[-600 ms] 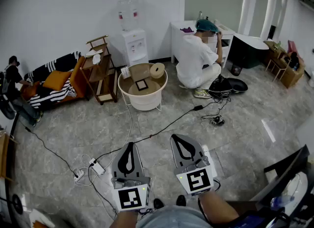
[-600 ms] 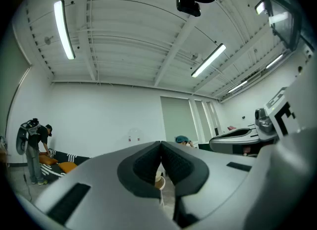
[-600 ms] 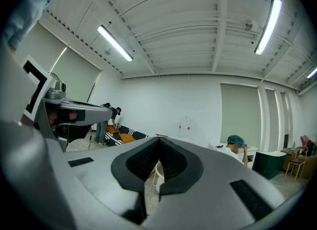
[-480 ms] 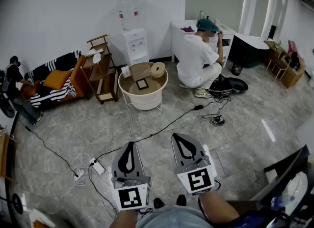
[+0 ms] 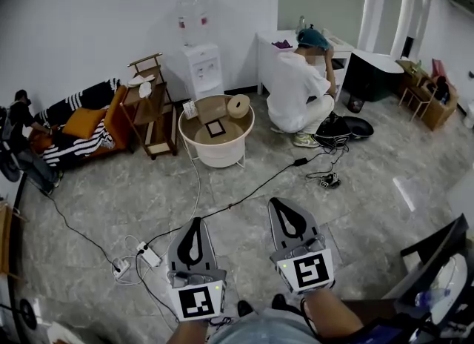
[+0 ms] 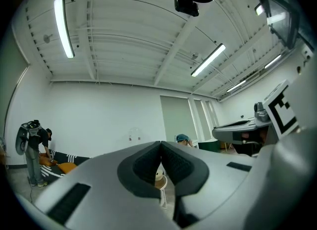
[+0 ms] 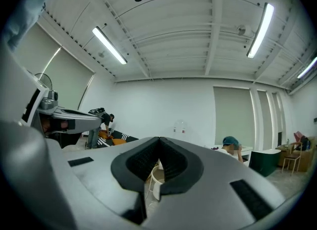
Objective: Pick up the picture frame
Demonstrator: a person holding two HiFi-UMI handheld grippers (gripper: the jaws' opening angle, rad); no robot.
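The picture frame (image 5: 215, 128), small and dark-edged, lies flat on a round white table (image 5: 218, 154) across the room, beside a tan roll (image 5: 238, 105). Both grippers hang low near me, pointing toward that table and well short of it. My left gripper (image 5: 195, 222) is shut with nothing in it; in the left gripper view its pads (image 6: 148, 164) meet at the tip (image 6: 161, 143). My right gripper (image 5: 280, 203) is shut and empty too, its jaws touching (image 7: 159, 139). A sliver of the white table (image 7: 156, 180) shows below the closed pads.
A person (image 5: 295, 87) crouches right of the table by a black bag (image 5: 348, 128). A wooden shelf (image 5: 150, 105), a water dispenser (image 5: 201, 61) and a sofa (image 5: 81, 124) line the back left. Cables (image 5: 244, 198) and a power strip (image 5: 147, 253) cross the tiled floor between me and the table.
My right gripper has shifted slightly to the right and forward. The left gripper and the frame stay about where they were.
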